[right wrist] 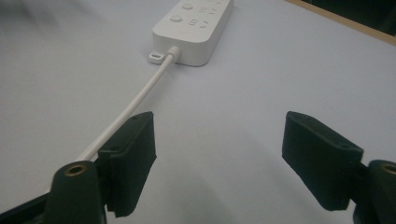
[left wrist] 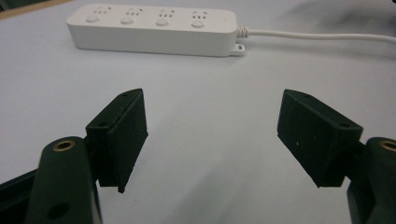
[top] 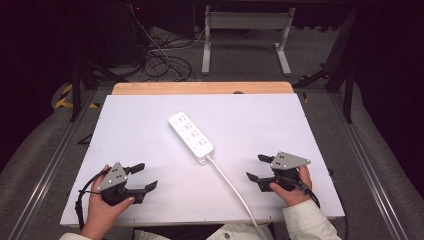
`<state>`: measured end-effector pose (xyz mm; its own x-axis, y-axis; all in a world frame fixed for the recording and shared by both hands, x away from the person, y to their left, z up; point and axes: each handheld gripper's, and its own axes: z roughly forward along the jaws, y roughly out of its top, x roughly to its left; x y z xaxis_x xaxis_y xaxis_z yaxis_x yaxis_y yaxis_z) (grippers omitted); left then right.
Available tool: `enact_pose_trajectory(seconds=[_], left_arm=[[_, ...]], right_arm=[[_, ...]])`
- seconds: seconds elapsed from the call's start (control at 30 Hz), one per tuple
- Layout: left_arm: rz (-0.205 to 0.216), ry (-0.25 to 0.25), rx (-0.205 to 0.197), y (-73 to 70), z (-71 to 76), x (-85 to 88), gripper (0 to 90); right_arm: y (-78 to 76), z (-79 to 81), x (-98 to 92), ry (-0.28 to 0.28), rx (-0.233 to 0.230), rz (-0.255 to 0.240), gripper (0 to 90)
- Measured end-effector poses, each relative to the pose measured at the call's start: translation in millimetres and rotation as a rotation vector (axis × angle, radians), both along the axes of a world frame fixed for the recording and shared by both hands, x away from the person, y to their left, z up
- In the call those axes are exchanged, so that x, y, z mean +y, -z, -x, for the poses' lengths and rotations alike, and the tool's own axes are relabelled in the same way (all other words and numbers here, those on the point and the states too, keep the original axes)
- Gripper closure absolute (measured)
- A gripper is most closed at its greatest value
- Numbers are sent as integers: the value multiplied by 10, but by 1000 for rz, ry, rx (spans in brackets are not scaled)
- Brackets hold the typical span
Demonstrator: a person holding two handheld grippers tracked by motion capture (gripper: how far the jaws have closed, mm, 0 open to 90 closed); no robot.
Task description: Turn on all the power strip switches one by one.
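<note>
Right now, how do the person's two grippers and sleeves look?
Each hand holds a black gripper: the left gripper and the right gripper both have two black, blocky, wedge-shaped jaws. A grey three-cornered plate with small holes sits on top of each. Black cables trail back. The right sleeve is off-white.

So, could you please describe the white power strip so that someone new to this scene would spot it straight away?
Start at the white rectangular tabletop, which has a light wooden strip along its far edge. Near the middle lies a long white plastic power strip, set at a slant. It has a row of sockets with round buttons on top, and a white cable running from its near end off the near table edge.
</note>
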<state>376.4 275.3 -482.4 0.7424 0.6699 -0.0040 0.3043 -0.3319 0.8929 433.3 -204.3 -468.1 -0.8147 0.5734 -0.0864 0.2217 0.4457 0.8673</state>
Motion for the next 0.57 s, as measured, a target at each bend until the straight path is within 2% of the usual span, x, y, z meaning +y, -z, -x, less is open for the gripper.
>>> enact_pose_trajectory(seconds=[0.13,0.17,0.2,0.37,0.47,0.57], left_arm=[[53,17,65,35,-33,-28,248],[77,11,90,37,-40,-32,251],[84,6,94,33,-46,-29,256],[-3,-14,22,13,-37,-22,253],[-51,-18,-35,-15,-27,-21,249],[-30,-10,-39,-24,-14,-31,246]], right_arm=[[9,-5,1,-3,7,1,258],[12,-9,-2,-4,17,-10,258],[14,-14,-8,-4,26,-20,257],[15,-22,-16,-2,29,-24,257],[17,-24,-13,-2,30,-20,257],[20,-27,-18,-1,30,-21,256]])
